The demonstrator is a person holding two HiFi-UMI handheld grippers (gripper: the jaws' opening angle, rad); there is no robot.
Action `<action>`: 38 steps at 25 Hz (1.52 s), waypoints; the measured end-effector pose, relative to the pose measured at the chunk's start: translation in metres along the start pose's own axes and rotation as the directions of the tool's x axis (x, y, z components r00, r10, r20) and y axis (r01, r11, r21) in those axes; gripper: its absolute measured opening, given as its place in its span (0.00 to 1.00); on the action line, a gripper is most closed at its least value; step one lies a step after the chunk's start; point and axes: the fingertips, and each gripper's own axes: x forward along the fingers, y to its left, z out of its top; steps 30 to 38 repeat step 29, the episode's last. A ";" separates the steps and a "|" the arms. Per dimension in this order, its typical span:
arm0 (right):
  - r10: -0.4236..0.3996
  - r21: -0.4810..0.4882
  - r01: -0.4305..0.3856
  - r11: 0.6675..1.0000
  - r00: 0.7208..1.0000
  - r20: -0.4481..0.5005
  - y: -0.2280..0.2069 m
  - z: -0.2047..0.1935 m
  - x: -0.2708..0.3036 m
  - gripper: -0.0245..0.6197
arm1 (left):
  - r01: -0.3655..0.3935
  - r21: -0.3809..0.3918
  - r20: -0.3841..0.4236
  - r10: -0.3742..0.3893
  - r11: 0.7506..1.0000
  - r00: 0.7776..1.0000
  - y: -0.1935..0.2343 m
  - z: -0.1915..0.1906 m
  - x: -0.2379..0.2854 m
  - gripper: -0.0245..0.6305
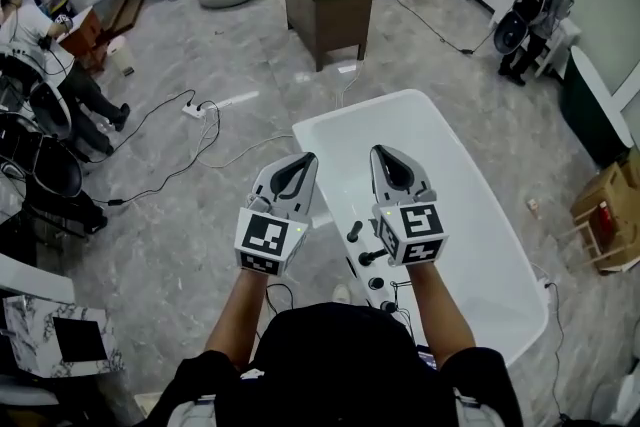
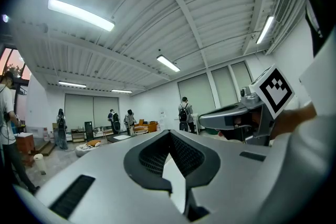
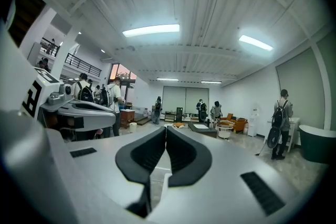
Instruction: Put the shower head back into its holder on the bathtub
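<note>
Fingers first: on the left gripper they are clenched tip to tip with nothing between them, and its own view shows only a sliver of white tub below the point where the fingers meet. The right gripper is clenched in the same way and is also empty, its dark fingers pressed together along their upper edge. We hold both grippers level and side by side, near each other but apart, with our arms reaching out from the bottom of the head view. Each marker cube faces up towards us.

Below them stands the white bathtub, running away from us to the upper left. The right gripper is over its near end and the left one is over its left rim, at the edge of the grey floor. A row of small black fittings sits on the tub's near rim, just beneath the right gripper. The shower head must be among them, well clear of both sets of fingers. The pieces are too small and dark for us to tell which one it is, or whether it sits in its holder.

Farther off, a dark counter with a white basin top stands on the floor. A power strip with trailing cables lies to the left. A person with a backpack stands at the right, and a cardboard box sits beyond the tub's right side.
</note>
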 end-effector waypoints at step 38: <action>0.006 -0.008 -0.006 1.000 1.000 -0.021 0.001 -0.008 0.008 0.07 | -0.005 0.003 0.005 0.005 1.000 1.000 0.004 -0.012 0.007 0.06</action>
